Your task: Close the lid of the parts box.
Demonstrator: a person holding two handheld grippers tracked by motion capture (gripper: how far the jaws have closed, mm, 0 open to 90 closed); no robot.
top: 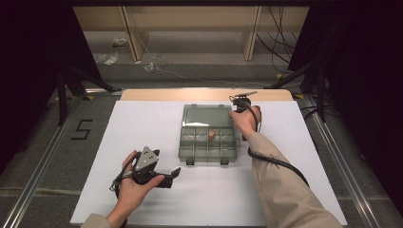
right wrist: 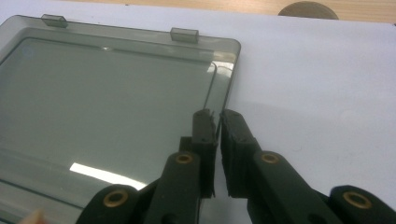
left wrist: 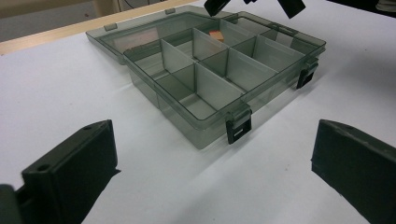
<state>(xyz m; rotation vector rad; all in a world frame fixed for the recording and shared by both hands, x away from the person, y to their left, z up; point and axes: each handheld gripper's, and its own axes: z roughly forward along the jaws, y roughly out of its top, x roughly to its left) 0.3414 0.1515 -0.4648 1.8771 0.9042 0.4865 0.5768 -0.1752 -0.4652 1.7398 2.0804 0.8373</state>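
White table [top: 142, 123] holding an open compartment box [top: 207, 145]. Right gripper [right wrist: 217, 116] pinches the box's lid [right wrist: 107, 102] edge; left gripper [top: 168, 176], jaws wide, rests near the box's front.

Beige sleeves, black grippers with brass-coloured screws, grey three-cornered plate, black trailing cables

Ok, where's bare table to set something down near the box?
White table left of the compartment box is bare, also the strip along its front latches, between the left gripper and the sleeve. Crowded on the right: the right gripper pinches the open lid's edge.
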